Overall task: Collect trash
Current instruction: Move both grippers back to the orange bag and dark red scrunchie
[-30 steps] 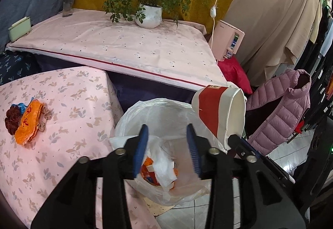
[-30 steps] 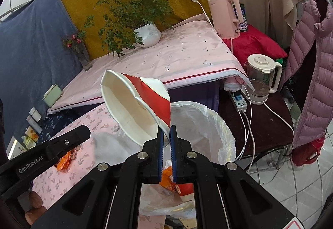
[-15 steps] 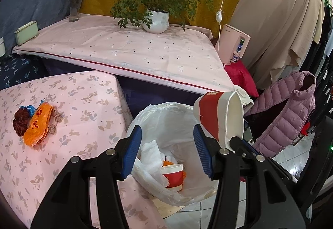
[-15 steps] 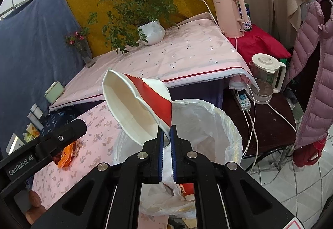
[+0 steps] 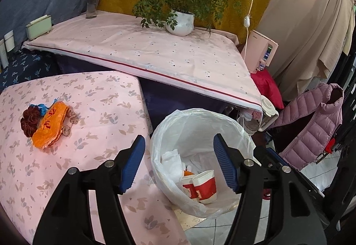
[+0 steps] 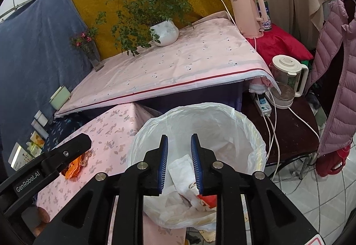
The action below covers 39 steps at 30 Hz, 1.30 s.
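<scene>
Cup drop is the big change here: a second ago the right gripper (image 6: 179, 162) had the red-and-white paper cup pinched by its rim above the bin, and now there's nothing between its blue pads, with the jaws opening over the bag. The left gripper (image 5: 179, 163) is spreading too, wider than it was, empty, with one finger over the table edge and the other over the bin's far side. It's also slid sideways a bit, so more of the table shows in its view now.

The white plastic-lined trash bin (image 5: 235, 129) sits on the tiled floor right against the corner of the pink leaf-print tablecloth (image 5: 98, 111). Inside it, two red-and-white paper cups (image 5: 200, 186) lie tipped on their sides next to each other at the bottom, rims pointing up-left, so the dropped one has landed beside the one that was already there. There's also a crumpled white paper wad (image 5: 172, 161) and a scrap of something orange peeking out behind the cups. In the right wrist view the cups are mostly hidden behind the gripper fingers, just a red bit shows.

Still on the table: an orange crinkled snack wrapper (image 5: 49, 126) with a dark red round thing and a blue scrap touching it, well apart from the bin.
</scene>
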Each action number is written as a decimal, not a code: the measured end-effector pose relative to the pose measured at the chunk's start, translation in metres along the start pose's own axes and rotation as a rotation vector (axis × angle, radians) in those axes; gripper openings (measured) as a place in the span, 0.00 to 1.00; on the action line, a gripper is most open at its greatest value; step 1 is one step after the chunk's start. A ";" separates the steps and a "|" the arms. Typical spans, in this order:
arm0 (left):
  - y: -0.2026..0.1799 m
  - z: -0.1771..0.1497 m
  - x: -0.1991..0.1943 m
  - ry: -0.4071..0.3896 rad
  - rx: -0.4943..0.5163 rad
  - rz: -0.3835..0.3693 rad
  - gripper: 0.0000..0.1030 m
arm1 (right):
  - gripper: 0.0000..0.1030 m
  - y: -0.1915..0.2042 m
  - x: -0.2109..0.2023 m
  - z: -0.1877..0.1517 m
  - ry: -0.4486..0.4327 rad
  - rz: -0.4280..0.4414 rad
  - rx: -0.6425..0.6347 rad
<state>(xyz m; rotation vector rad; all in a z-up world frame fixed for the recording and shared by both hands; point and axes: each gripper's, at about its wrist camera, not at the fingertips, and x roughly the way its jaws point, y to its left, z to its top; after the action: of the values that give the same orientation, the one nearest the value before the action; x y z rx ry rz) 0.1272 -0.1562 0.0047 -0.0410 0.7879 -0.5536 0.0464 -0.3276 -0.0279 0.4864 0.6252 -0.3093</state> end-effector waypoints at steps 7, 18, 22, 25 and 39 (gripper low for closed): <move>0.024 -0.002 -0.008 -0.012 -0.044 0.028 0.62 | 0.38 0.029 0.001 -0.007 0.008 0.023 -0.055; 0.077 -0.004 -0.023 -0.040 -0.118 0.120 0.63 | 0.44 0.072 0.007 -0.018 0.037 0.056 -0.123; 0.104 -0.007 -0.028 -0.048 -0.155 0.165 0.65 | 0.46 0.093 0.014 -0.025 0.058 0.074 -0.156; 0.126 -0.011 -0.030 -0.043 -0.179 0.207 0.68 | 0.47 0.111 0.021 -0.032 0.079 0.091 -0.183; 0.238 -0.023 -0.042 -0.025 -0.252 0.428 0.89 | 0.54 0.201 0.068 -0.069 0.181 0.166 -0.270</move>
<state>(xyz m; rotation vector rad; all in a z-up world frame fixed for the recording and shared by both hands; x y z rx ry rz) 0.1964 0.0723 -0.0407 -0.1085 0.8094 -0.0465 0.1492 -0.1314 -0.0509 0.3053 0.7845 -0.0213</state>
